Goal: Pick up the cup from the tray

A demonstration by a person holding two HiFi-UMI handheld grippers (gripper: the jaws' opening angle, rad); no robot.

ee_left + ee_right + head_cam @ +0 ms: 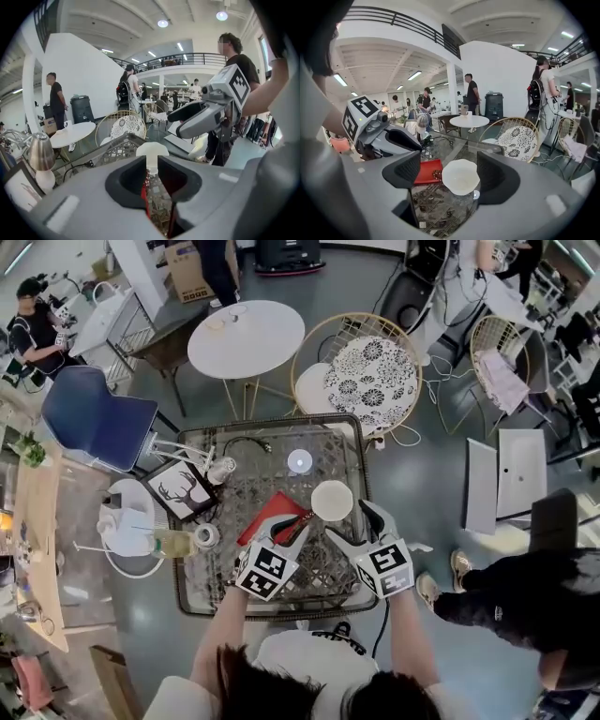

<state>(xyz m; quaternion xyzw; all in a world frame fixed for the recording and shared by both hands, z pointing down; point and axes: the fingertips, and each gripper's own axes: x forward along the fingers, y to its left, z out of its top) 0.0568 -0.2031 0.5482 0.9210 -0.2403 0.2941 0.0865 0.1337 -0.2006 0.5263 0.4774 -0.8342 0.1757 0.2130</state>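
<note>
White cup [461, 176] between wide-apart right claw [451, 176], left claw [151, 174] nearly closed, by red tray [270, 518]

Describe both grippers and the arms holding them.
The left gripper and right gripper are alike: grey moulded shells with black jaws, each topped by a cube of black-and-white square markers. A black cable runs beside the right arm. The forearms are bare.

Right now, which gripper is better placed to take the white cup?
Right. The right gripper has its jaws apart with the cup between them. The left gripper has its jaws closed on the red tray, with the cup beyond them.
</note>
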